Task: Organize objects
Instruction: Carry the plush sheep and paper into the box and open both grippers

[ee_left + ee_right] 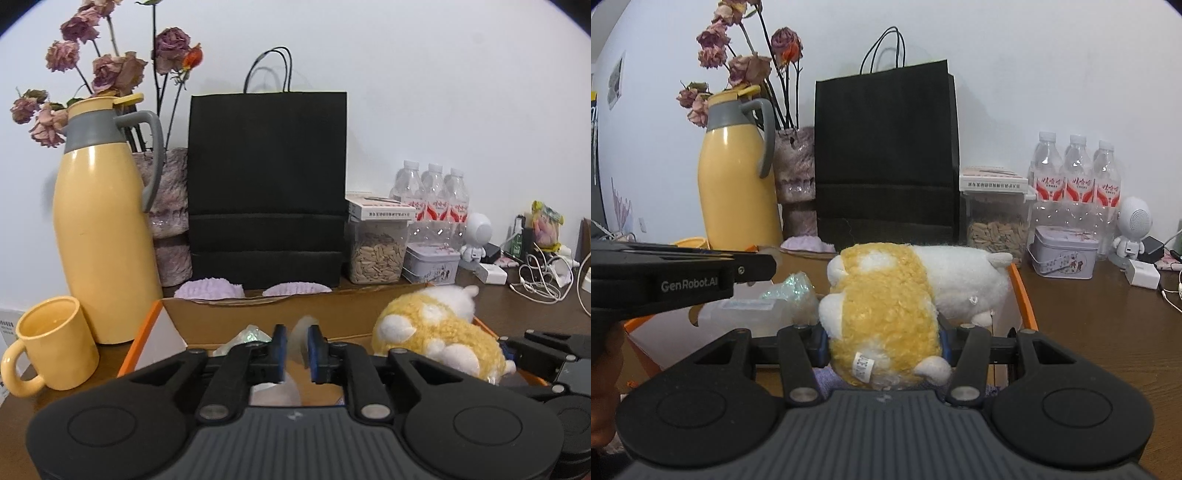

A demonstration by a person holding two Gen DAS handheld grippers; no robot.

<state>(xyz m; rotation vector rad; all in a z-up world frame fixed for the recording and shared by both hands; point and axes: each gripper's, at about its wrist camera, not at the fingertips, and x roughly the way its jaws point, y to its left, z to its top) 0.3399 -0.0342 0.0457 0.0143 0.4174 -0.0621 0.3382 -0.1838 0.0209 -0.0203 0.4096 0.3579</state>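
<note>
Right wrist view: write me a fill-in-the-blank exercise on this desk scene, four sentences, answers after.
1. The right tongs are closed on a yellow and white ____.
2. The paper bag standing against the wall is ____ in colour.
3. Beside the yellow jug stands a yellow ____.
4. ____ water bottles stand in a row near the wall.

Missing words: plush toy; black; mug; Three

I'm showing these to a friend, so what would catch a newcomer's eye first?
Probably the yellow and white plush toy, held between the right gripper's jaws over the orange-edged cardboard box. Next, the tall black paper bag against the wall, with the yellow thermos jug and dried roses to its left.
</note>
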